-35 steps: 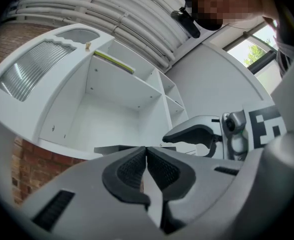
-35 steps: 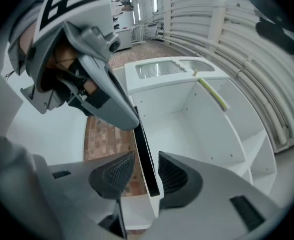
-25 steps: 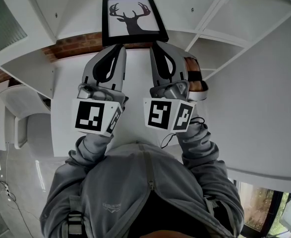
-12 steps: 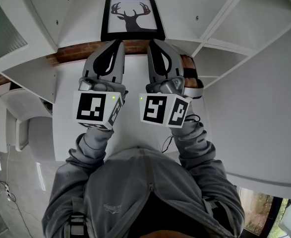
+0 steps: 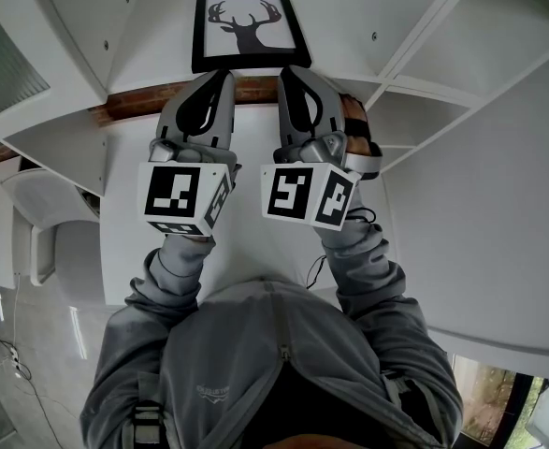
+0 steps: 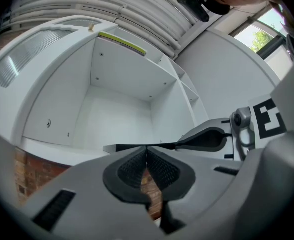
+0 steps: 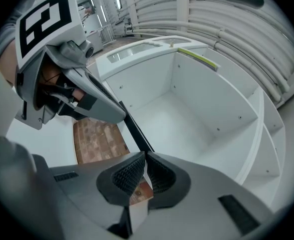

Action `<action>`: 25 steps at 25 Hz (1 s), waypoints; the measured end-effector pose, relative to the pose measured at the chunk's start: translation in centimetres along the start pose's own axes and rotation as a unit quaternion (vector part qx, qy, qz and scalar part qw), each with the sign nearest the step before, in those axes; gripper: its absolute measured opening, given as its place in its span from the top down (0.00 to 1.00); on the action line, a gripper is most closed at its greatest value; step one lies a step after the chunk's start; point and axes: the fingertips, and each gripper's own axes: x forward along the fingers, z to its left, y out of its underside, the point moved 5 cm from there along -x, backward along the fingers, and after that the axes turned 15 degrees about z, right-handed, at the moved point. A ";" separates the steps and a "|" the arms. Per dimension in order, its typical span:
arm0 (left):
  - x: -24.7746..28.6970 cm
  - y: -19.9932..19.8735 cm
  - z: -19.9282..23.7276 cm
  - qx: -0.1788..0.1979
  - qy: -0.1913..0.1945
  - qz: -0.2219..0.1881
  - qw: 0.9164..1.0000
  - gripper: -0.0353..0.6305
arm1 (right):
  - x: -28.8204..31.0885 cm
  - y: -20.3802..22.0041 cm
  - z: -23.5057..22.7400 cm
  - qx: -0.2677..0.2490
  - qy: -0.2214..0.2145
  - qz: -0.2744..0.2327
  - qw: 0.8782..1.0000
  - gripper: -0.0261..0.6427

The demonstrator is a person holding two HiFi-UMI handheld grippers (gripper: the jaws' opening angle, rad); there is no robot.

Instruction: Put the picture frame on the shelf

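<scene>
The left gripper (image 5: 220, 77) has its jaws pinched together on the near edge of the picture frame (image 5: 248, 28). In the left gripper view the ribbed black pads (image 6: 134, 166) meet in a tight V on the thin black rim (image 6: 131, 147), which shows there only as a dark sliver. The right gripper (image 5: 289, 71) is clamped on the same edge just beside it, its pads (image 7: 129, 176) likewise pressed closed on the rim (image 7: 135, 130). Both tools have smooth, matte grey plastic shells that taper to rounded tips. Each carries a white cube printed with black square markers at the rear (they sit side by side, nearly touching).

The frame is a flat rectangle with a glossy black border and a white sheet bearing a black stag's-head silhouette. It juts straight out beyond the fingertips, with both grippers holding its near edge, one toward each corner. It sits at the mouth of an open compartment of the white shelf (image 5: 157, 17), whose smooth panels are dotted with small peg holes. Whether it touches the shelf board cannot be told. A strip of rough red brick wall (image 5: 143, 99) shows under the tips.
</scene>
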 end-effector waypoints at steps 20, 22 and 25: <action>-5.6 -0.5 -2.0 0.005 -0.009 -0.004 1.000 0.94 | -6.2 0.6 -1.1 0.236 -0.042 -0.096 0.966 0.92; -6.5 -0.3 -2.5 0.007 -0.012 -0.003 1.000 0.94 | -7.2 1.2 -1.2 0.276 -0.045 -0.105 0.954 0.92; -7.4 0.2 -3.2 0.009 -0.013 0.003 1.000 0.94 | -8.4 2.2 -1.1 0.327 -0.048 -0.110 0.937 0.92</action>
